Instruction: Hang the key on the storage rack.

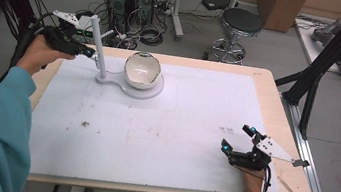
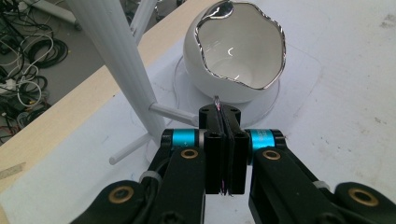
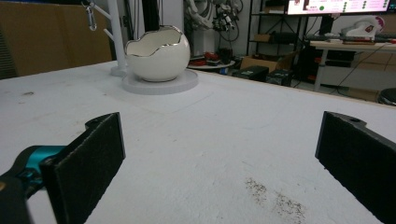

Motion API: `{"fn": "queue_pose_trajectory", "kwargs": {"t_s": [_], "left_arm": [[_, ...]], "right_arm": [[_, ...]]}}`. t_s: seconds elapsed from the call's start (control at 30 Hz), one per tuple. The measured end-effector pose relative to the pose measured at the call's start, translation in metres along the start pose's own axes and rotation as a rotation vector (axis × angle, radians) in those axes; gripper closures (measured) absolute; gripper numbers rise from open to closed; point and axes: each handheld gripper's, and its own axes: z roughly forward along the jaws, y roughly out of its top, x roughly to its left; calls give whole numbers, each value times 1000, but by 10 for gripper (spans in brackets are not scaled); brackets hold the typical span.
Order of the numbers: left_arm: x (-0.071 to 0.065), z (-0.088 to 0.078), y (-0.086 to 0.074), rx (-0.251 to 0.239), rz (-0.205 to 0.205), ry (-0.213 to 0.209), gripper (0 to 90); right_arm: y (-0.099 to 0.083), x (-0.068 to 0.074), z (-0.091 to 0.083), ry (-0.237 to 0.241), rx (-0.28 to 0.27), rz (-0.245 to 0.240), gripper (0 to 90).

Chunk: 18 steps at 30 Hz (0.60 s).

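Pinching a fine strand point(image 2: 217, 101) between fully closed jaws, the left gripper point(image 1: 89, 53) hovers at the far left of the white mat point(image 1: 164, 125), just beside the post of a white stand point(image 1: 97, 40). Only a short end of the strand pokes out above the pads, and whether it is thread or thin chain cannot be told. It looks very light, limp and easy to lose. A flat pinch across it, as here, seems the right hold, and a hard tug could snap it or slide it free. The stand looks stiff and fairly light, so pushing on a peg may tip it or make it slide on the mat. In the left gripper view three pegs can be counted on the one post: two low ones point(image 2: 173, 114) close to the jaws and one higher up. The right gripper view shows one small metal clip point(image 3: 91, 19) hanging from a peg. To the right, on the stand's round base, sits one white egg-shaped bowl point(image 1: 142, 70) with a jagged silver rim. It is glossy, probably slippery and breakable, and best left untouched. At the near right, well apart from all this, the right gripper point(image 1: 237, 137) rests low over the mat with its jaws wide and nothing between them. In all: one strand, one stand, one bowl, one clip, two grippers.
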Motion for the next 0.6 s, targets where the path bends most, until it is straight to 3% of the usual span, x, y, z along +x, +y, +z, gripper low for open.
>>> {"fn": "queue_pose_trajectory", "kwargs": {"t_s": [0.6], "left_arm": [[15, 6, -4, -2, -17, 2, 882]], "right_arm": [[0, -1, 0, -5, -2, 7, 6]]}}
